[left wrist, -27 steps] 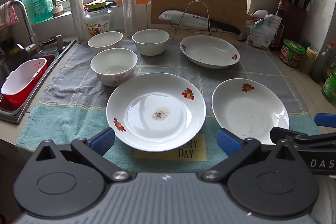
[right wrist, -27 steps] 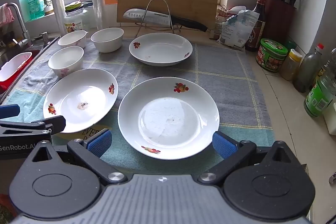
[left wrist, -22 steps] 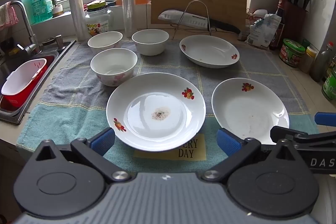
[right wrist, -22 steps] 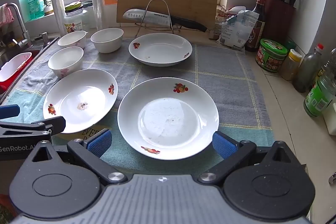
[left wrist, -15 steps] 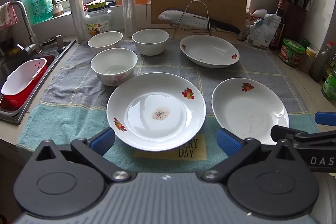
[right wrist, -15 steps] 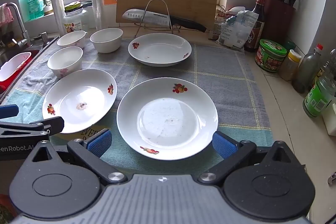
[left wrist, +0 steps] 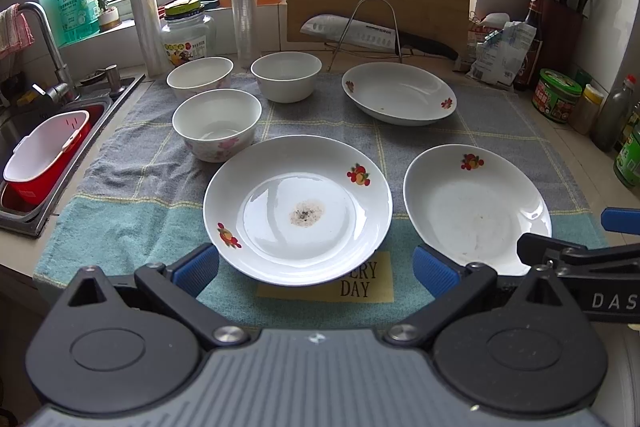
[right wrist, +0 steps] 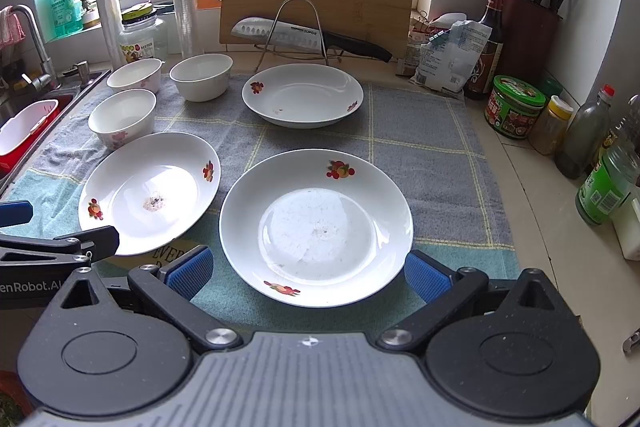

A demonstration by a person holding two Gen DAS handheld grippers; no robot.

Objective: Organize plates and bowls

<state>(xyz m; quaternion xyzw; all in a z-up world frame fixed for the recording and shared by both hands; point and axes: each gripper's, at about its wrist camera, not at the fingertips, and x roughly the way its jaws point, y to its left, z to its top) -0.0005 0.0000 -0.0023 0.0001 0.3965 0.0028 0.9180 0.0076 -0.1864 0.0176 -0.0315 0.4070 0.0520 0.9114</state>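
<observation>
The left gripper (left wrist: 316, 269) is wide open and holds nothing. Just past it, in the middle of the frame, a dirty plate (left wrist: 297, 209) lies on the towel (left wrist: 132, 223). The right gripper (right wrist: 307, 273) is wide open and empty too, with a second plate (right wrist: 316, 227) lying just past it. A third plate (right wrist: 303, 95) sits farther back. Three bowls (left wrist: 217, 123) stand close together in the upper left. The towel covers the surface (right wrist: 532, 247).
</observation>
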